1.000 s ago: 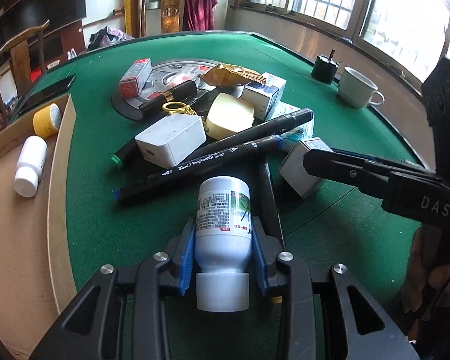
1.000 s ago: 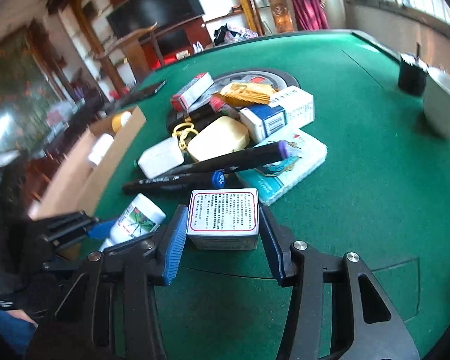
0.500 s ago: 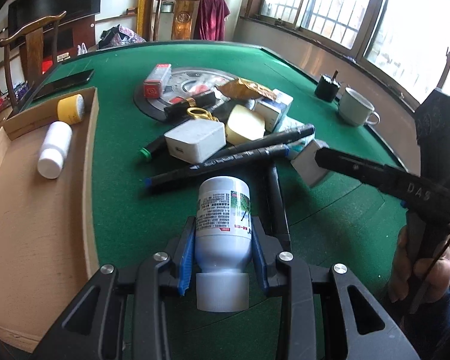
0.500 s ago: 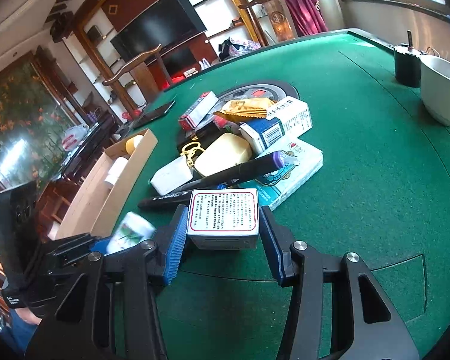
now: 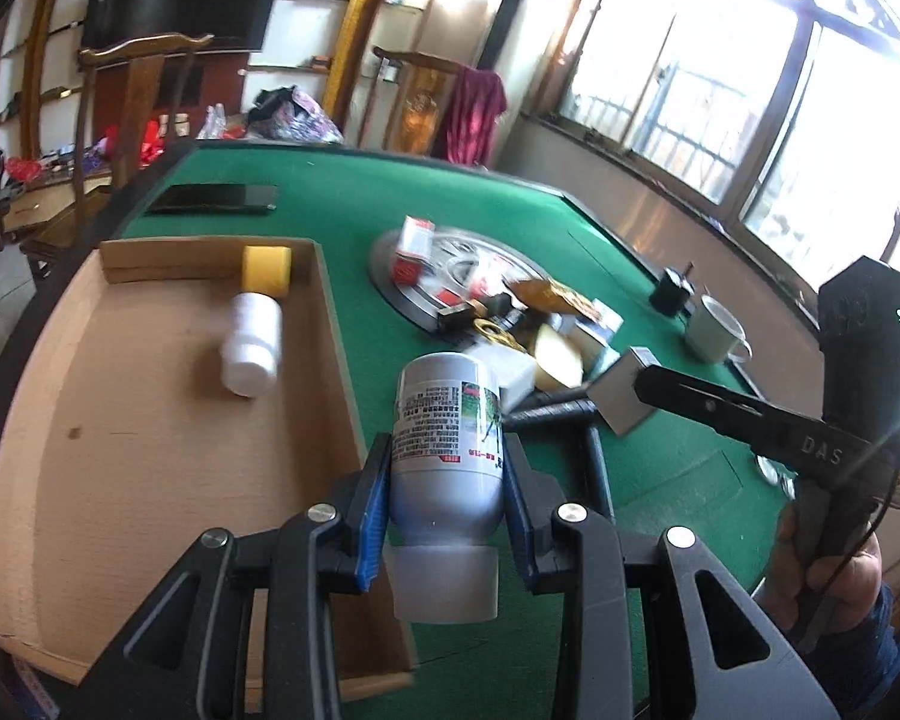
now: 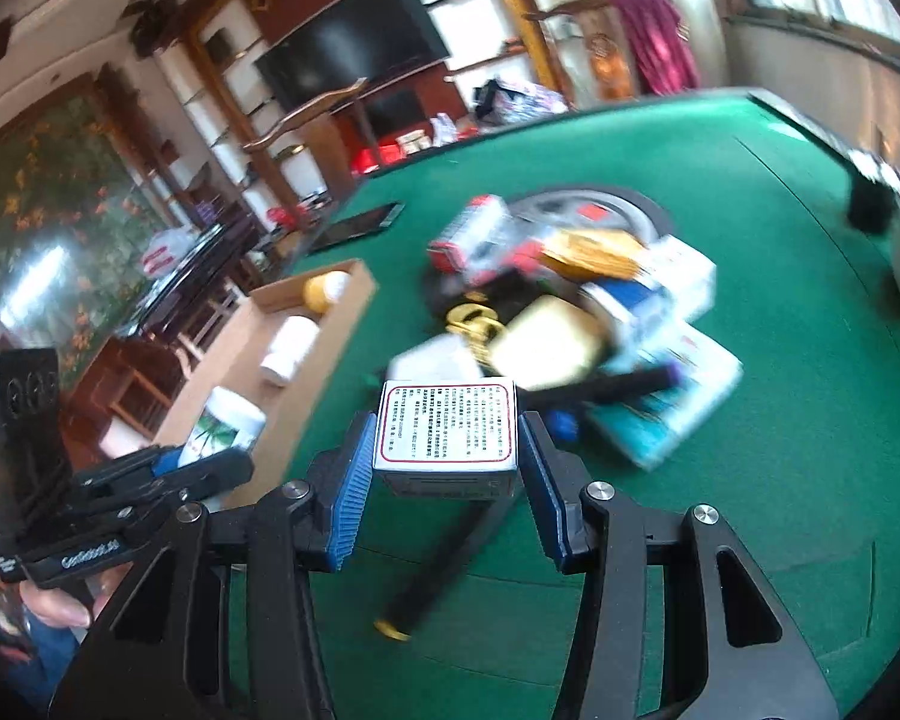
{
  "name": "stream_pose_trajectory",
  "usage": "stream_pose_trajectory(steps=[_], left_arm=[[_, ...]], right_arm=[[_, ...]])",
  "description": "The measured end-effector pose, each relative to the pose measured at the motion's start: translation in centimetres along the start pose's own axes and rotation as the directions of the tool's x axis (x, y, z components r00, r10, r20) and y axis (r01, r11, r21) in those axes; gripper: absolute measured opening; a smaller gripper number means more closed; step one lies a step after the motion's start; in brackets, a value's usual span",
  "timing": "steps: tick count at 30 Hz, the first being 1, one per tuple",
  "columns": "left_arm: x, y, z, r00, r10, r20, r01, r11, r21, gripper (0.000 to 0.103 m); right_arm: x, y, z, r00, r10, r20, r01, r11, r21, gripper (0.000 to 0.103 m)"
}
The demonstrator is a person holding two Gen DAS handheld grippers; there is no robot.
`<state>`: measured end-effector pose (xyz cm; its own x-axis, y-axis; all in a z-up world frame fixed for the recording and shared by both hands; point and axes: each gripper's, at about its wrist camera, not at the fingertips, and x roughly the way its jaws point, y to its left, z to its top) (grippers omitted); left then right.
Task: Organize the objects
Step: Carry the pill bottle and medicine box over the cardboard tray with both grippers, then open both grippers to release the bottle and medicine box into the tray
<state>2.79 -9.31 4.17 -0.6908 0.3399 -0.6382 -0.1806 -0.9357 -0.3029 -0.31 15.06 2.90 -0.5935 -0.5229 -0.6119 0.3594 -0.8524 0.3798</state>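
My left gripper (image 5: 444,468) is shut on a white medicine bottle (image 5: 444,444), held above the right wall of a shallow cardboard tray (image 5: 150,420). Inside the tray lie a white bottle (image 5: 251,343) and a yellow-capped bottle (image 5: 266,270). My right gripper (image 6: 447,438) is shut on a small white box (image 6: 447,429) with a red-framed label, lifted over the green table (image 6: 780,420). In the right wrist view the left gripper (image 6: 204,462) with its bottle (image 6: 228,423) hangs by the tray (image 6: 240,354). In the left wrist view the right gripper (image 5: 642,387) carries the box (image 5: 621,396).
A heap of boxes, markers, scissors and a yellow block (image 5: 540,336) lies on the table around a round centre disc (image 5: 450,276). A black marker (image 6: 444,558) lies below my right gripper. A phone (image 5: 213,198) lies far left; a mug (image 5: 714,330) and dark pot (image 5: 669,291) far right.
Both grippers rose with their loads. The left one swung left, from over the marker heap to the tray's right wall. The right one lifted the box off the table.
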Motion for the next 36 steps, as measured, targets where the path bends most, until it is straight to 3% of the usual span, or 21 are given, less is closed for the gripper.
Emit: stream_pose_trajectory(steps=[11,17,28,36], left_arm=[[-2.4,6.5,2.6,0.993,0.109,0.045,-0.103,0.988,-0.113,0.034],[-0.6,9.9,4.6,0.991,0.131,0.005,-0.128,0.978,-0.166,0.034],[5.4,14.0,4.5,0.986,0.111,-0.125,-0.141,0.953,-0.267,0.034],[5.8,14.1,4.5,0.988,0.093,-0.126,-0.126,0.951,-0.283,0.034]], right_arm=[[2.6,8.5,4.2,0.994,0.078,-0.073,-0.087,0.989,-0.12,0.047],[6.2,12.9,7.6,0.99,0.088,-0.115,-0.106,0.98,-0.166,0.047],[17.9,16.5,11.1,0.974,0.018,-0.226,-0.055,0.986,-0.159,0.048],[23.1,17.2,11.5,0.967,-0.059,-0.248,0.012,0.982,-0.186,0.048]])
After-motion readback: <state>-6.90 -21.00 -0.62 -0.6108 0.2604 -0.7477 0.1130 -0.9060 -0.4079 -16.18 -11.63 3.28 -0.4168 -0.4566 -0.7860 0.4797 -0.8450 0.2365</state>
